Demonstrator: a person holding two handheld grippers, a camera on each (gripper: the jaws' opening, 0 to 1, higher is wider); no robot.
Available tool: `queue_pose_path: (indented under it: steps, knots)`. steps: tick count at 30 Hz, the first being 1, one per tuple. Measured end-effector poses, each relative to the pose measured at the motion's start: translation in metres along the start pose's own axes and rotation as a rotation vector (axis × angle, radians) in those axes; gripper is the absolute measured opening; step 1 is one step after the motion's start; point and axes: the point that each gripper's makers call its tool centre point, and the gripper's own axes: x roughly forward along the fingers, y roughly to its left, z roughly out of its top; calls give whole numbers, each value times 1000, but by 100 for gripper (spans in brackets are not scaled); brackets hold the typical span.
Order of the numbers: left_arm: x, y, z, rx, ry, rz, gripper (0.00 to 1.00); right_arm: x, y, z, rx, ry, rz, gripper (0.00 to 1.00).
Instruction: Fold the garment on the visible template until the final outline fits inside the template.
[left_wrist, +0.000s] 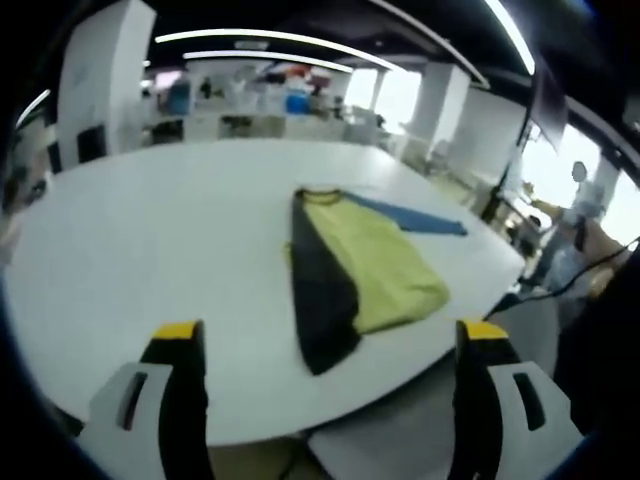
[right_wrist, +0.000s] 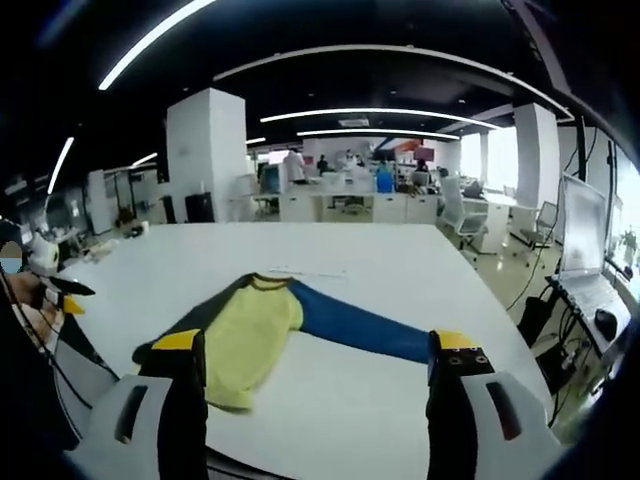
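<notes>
A garment lies partly folded on the white table (left_wrist: 150, 250). Its yellow body (left_wrist: 375, 265) has a dark panel (left_wrist: 320, 300) along one side and one blue sleeve (left_wrist: 420, 218) stretched out flat. My left gripper (left_wrist: 332, 335) is open, hanging over the near table edge, short of the dark hem. In the right gripper view the yellow body (right_wrist: 245, 340) lies left of centre and the blue sleeve (right_wrist: 360, 325) runs right. My right gripper (right_wrist: 316, 345) is open above the near edge and holds nothing.
A faint thin line (right_wrist: 310, 272) marks the table just past the collar. A laptop (right_wrist: 585, 250) stands on a side surface at right. A person's hand with a yellow-tipped tool (right_wrist: 60, 292) shows at far left. Desks and pillars stand behind.
</notes>
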Motion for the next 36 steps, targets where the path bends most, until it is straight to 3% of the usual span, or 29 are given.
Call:
queue_pose_path:
  steps: [3,11,19,24,25,29,36]
  knots:
    - [0,-1,-1,3,3,-2,99,-1,-2,2,23,-19,-12,100]
    - [2,-12,-9,91,51,-19,99,1,4,-4,26,4,2,100]
    - [9,-13,-14,40,39,-29,99,2,5,-7,37,11,17,100]
    - [16,-4,-20,-166,-24,-46,94,1,3,-9,41,16,15,100]
    - [17,-2,-22,-176,-24,-45,93,0,3,-10,39,18,14,100]
    - [25,0,-38,-117,20,-56,90,-1,0,-11,42,26,6,100]
    - [42,0,-59,-136,48,-89,78,-4,-2,-10,27,36,-4,100]
